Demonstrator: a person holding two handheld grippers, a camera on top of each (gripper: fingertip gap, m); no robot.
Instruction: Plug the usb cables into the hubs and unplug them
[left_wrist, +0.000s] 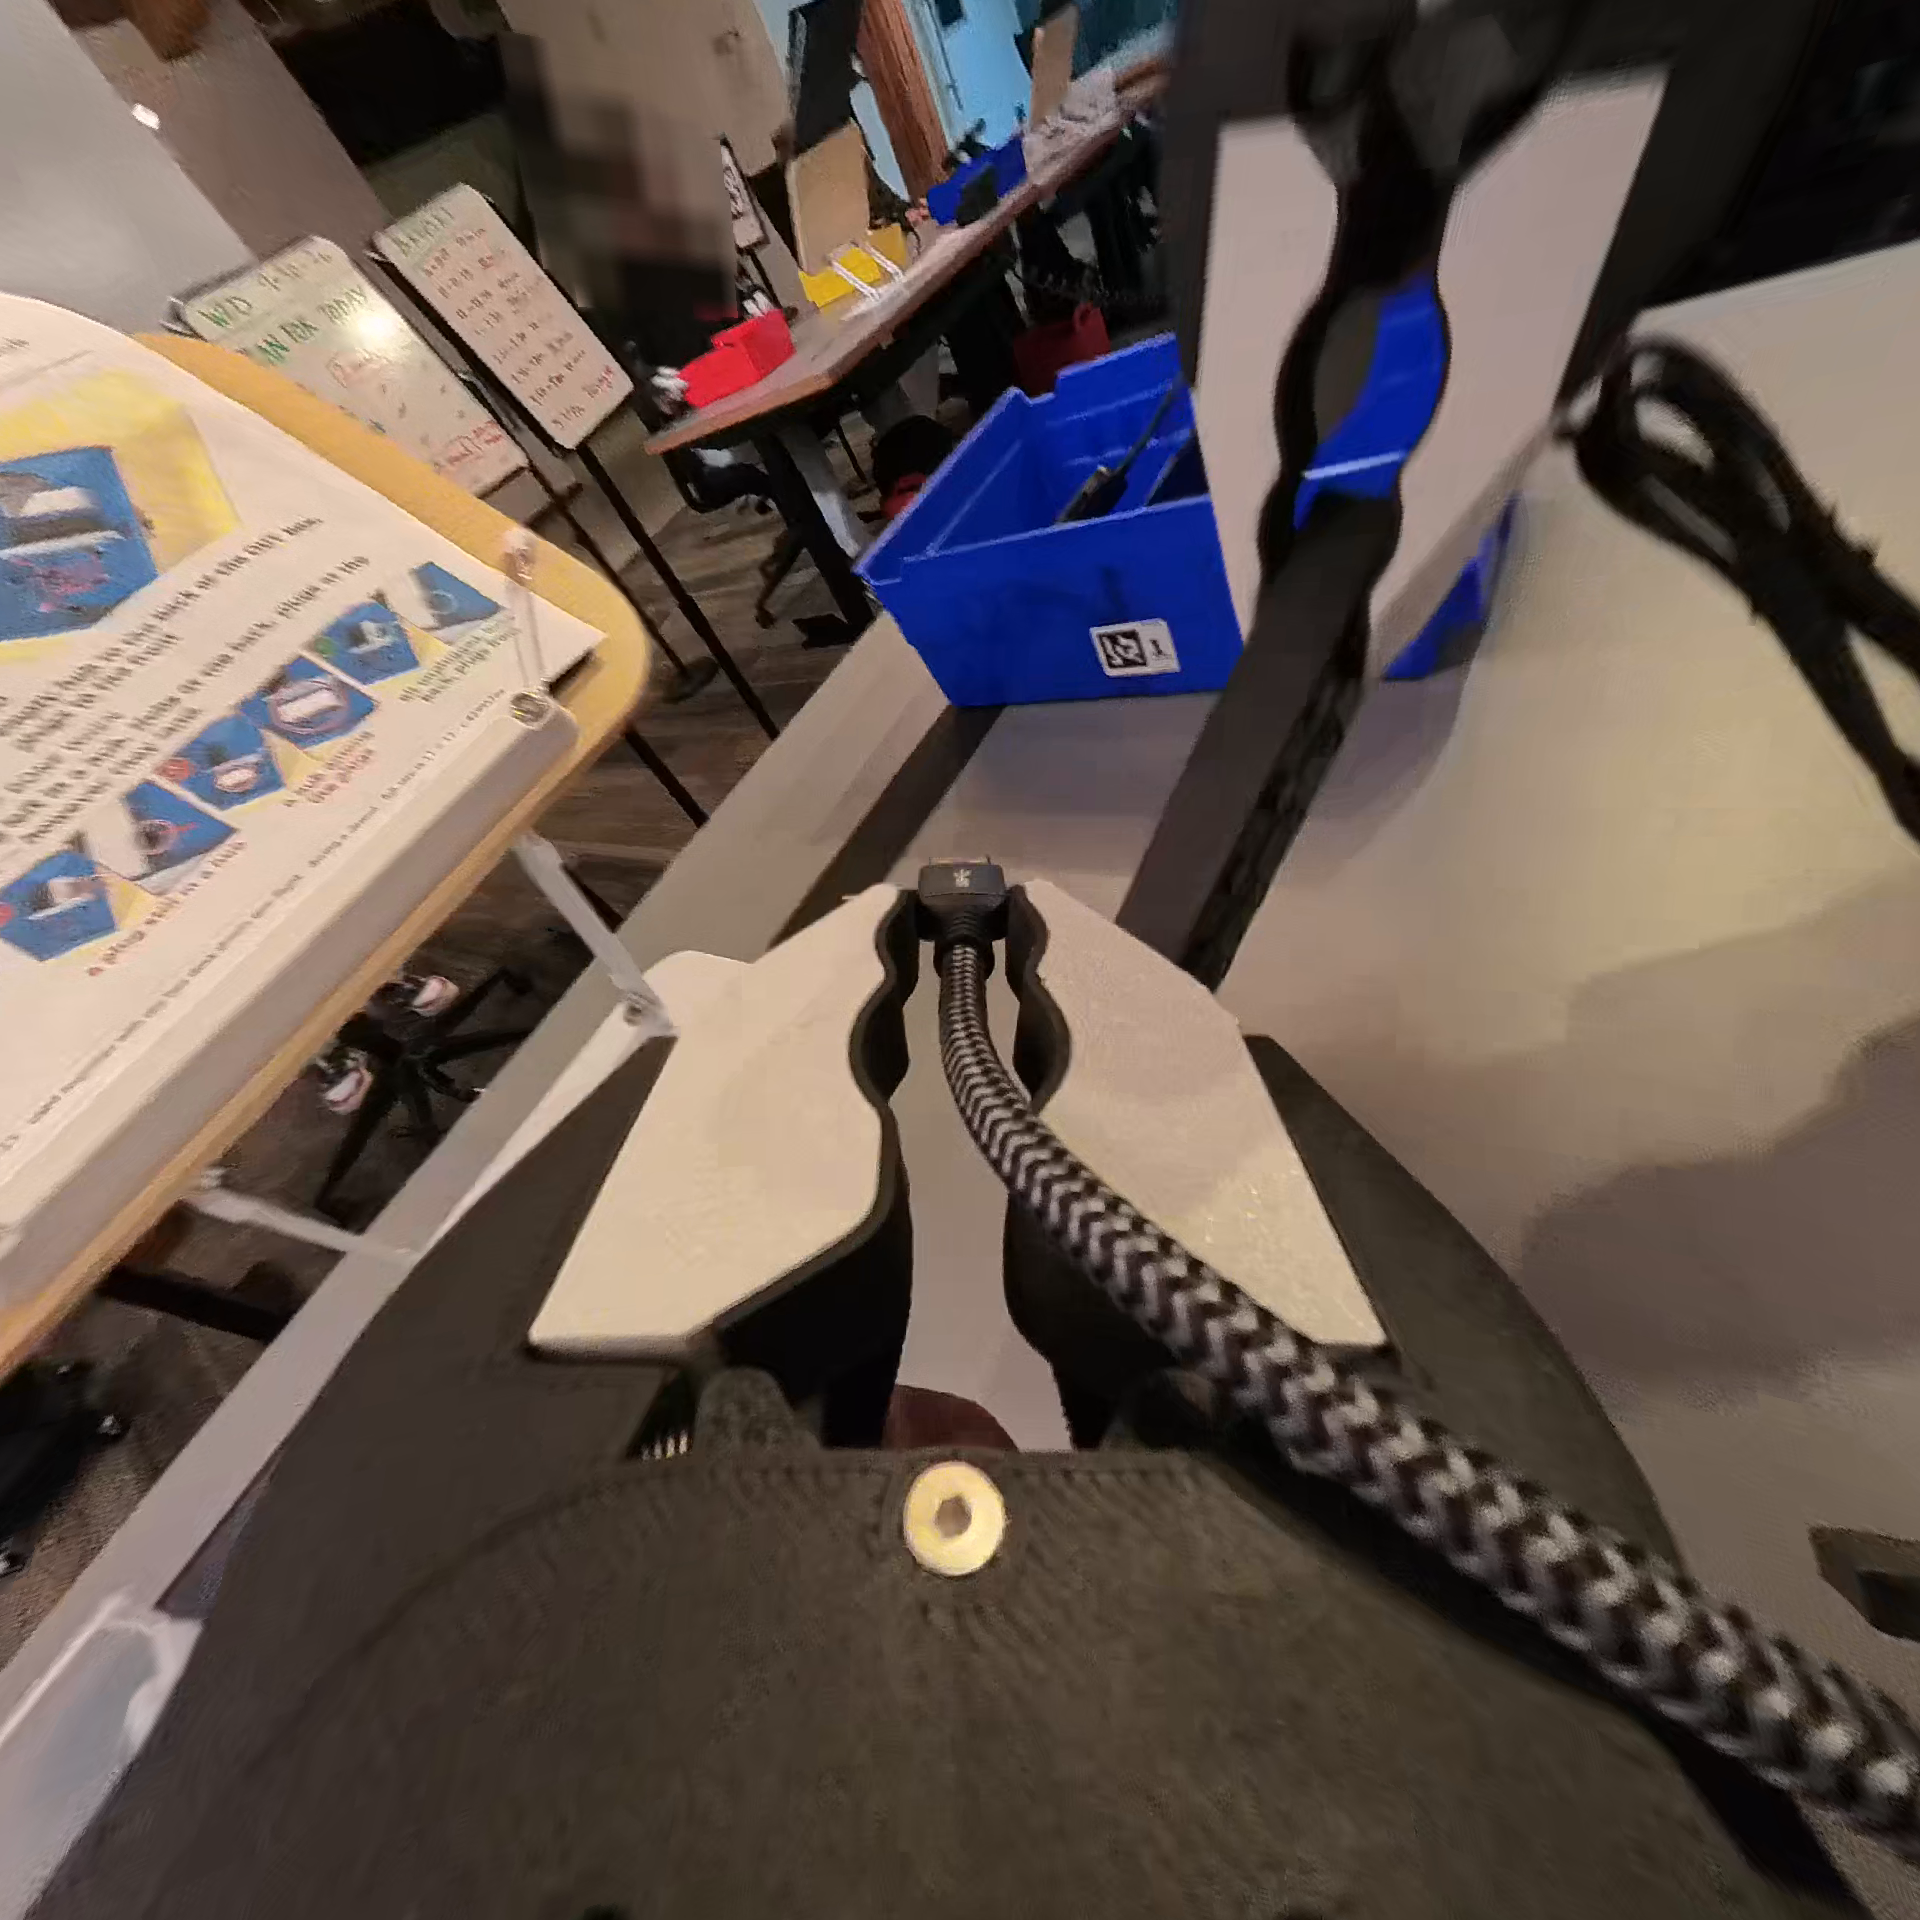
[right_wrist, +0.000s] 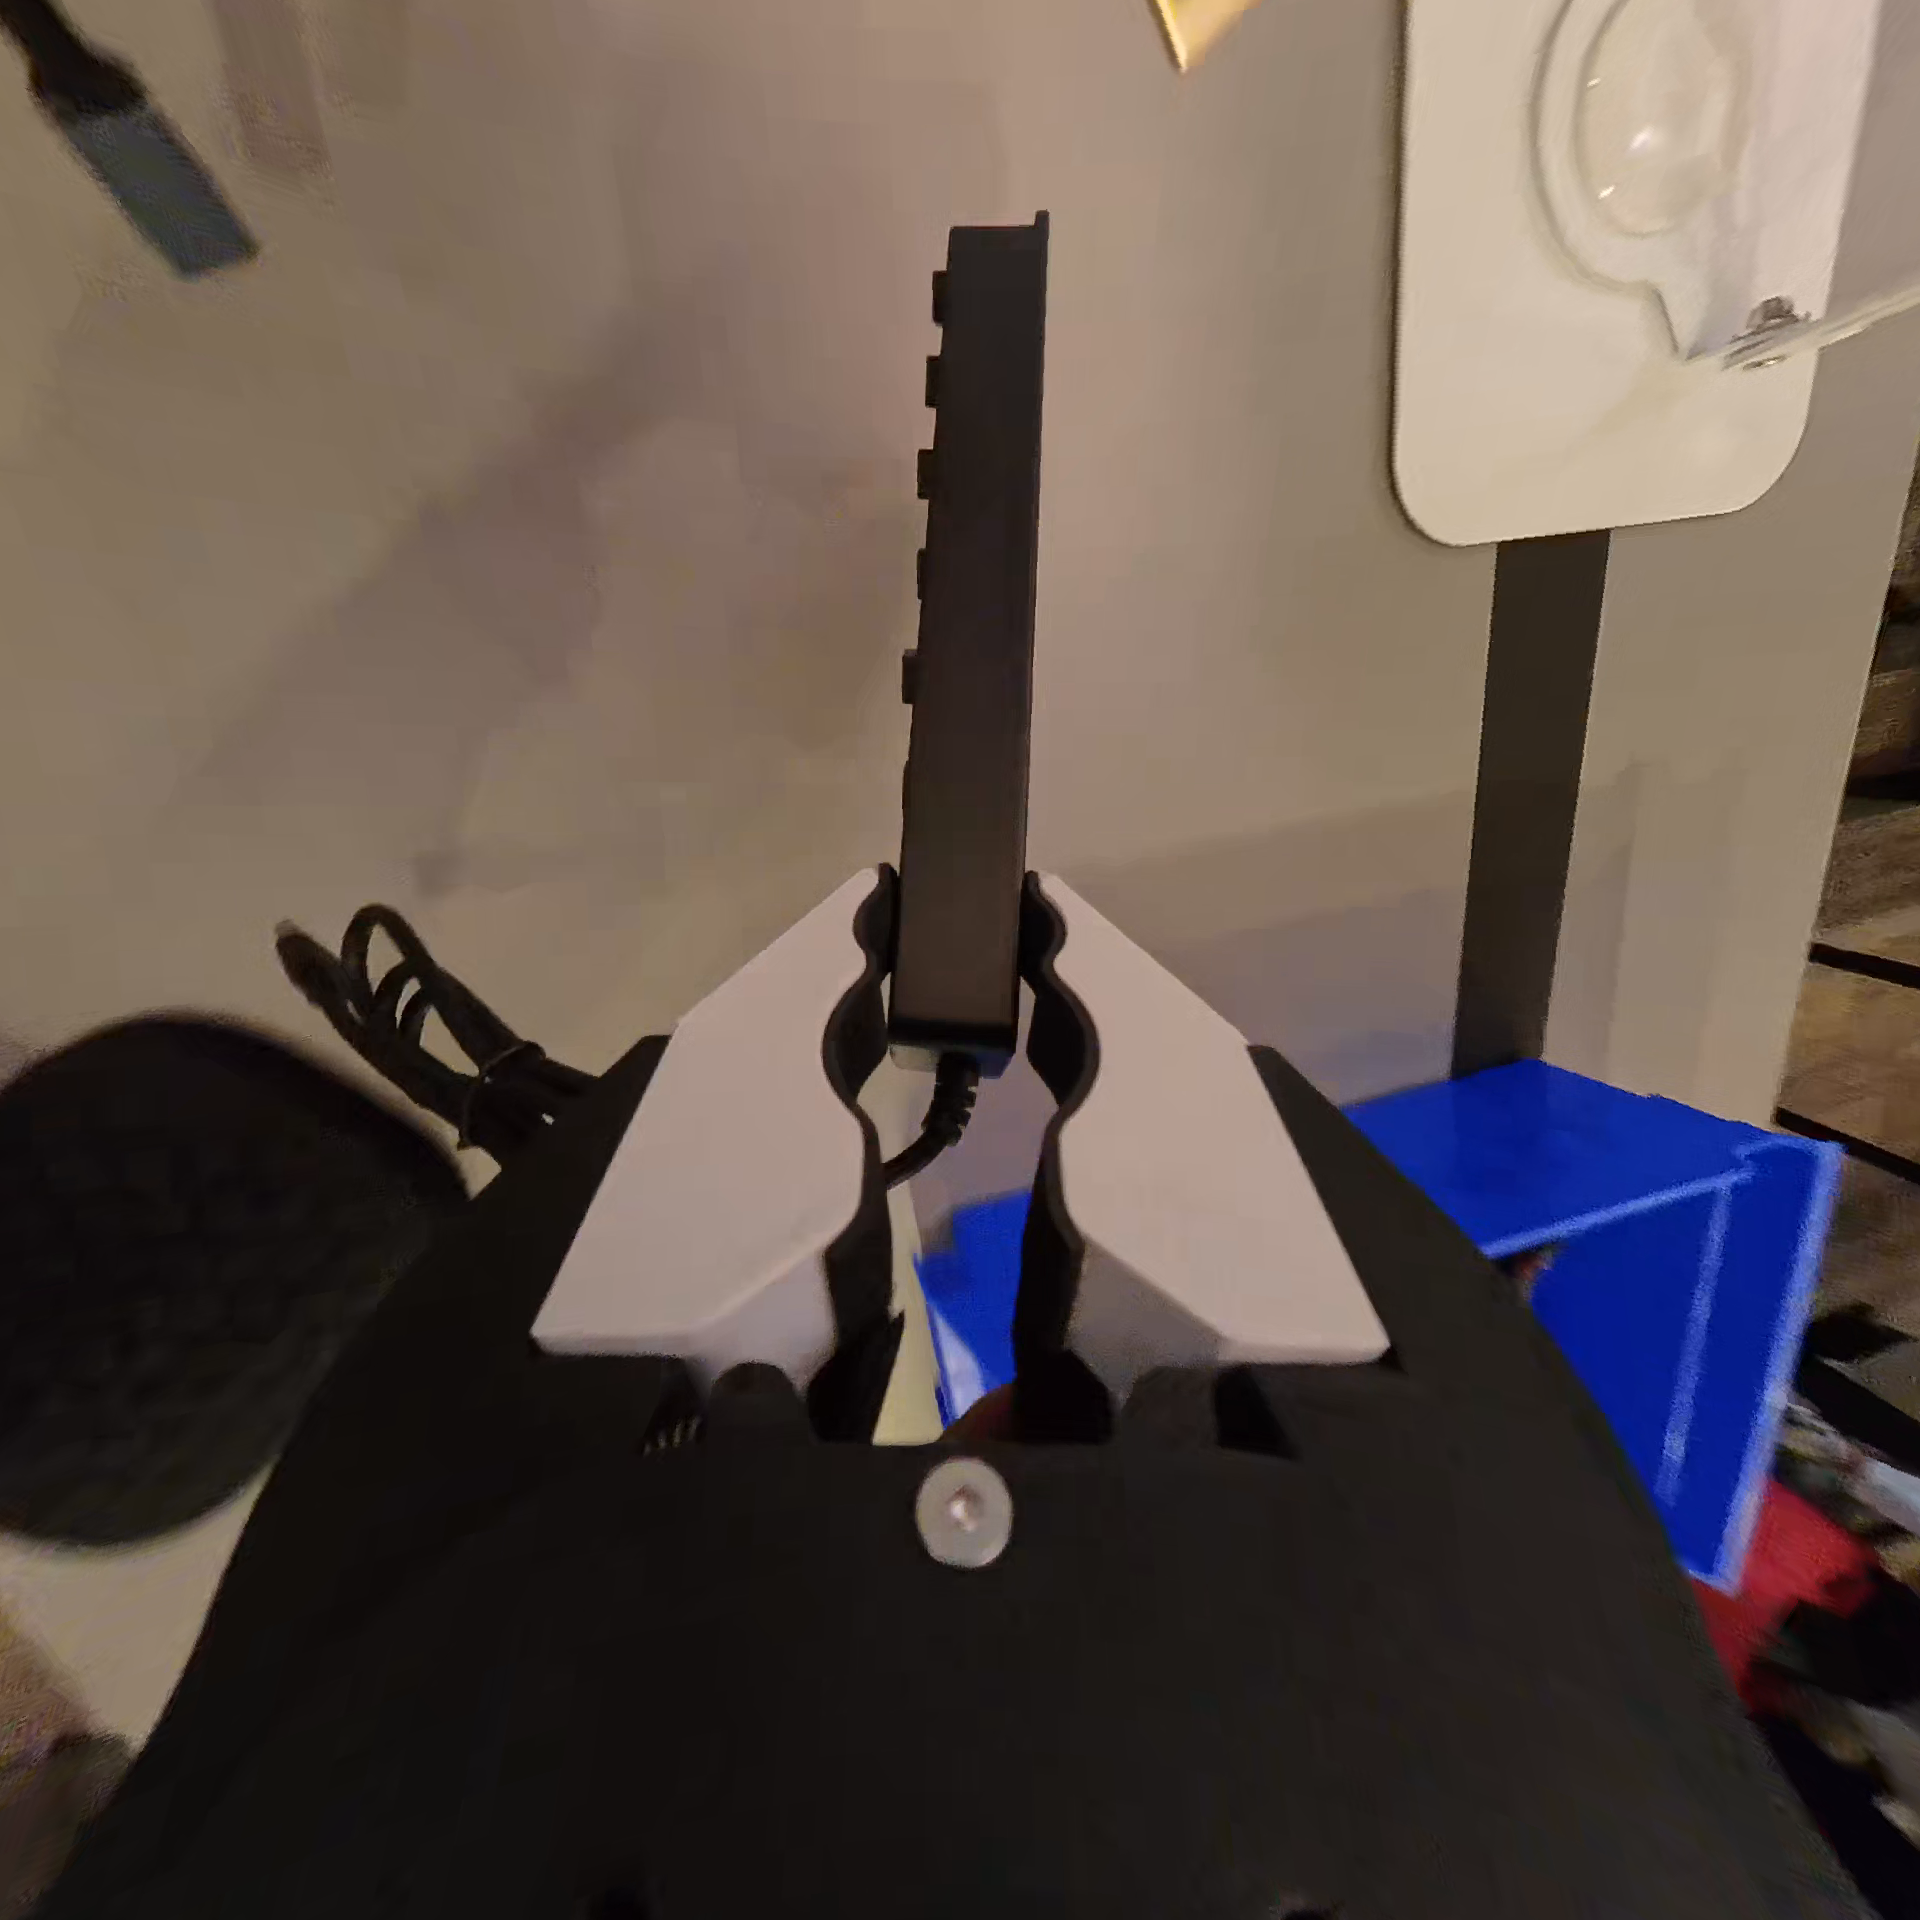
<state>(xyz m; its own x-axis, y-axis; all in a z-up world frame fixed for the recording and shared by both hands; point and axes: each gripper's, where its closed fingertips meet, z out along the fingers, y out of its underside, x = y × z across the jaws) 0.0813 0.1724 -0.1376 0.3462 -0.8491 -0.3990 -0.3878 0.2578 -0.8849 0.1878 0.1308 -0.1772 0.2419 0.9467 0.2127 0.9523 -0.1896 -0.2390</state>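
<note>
Plug (left_wrist: 961, 896) pinched in left claw (left_wrist: 961, 914); right claw (right_wrist: 956, 961) clamps black hub (right_wrist: 971, 623).

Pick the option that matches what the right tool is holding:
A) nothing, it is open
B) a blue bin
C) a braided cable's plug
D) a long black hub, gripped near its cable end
D: in the right wrist view the right tool is clamped on the lower end of the black hub, just above where its thin cable comes out, while the braided cable's plug sits in the left tool.
</note>
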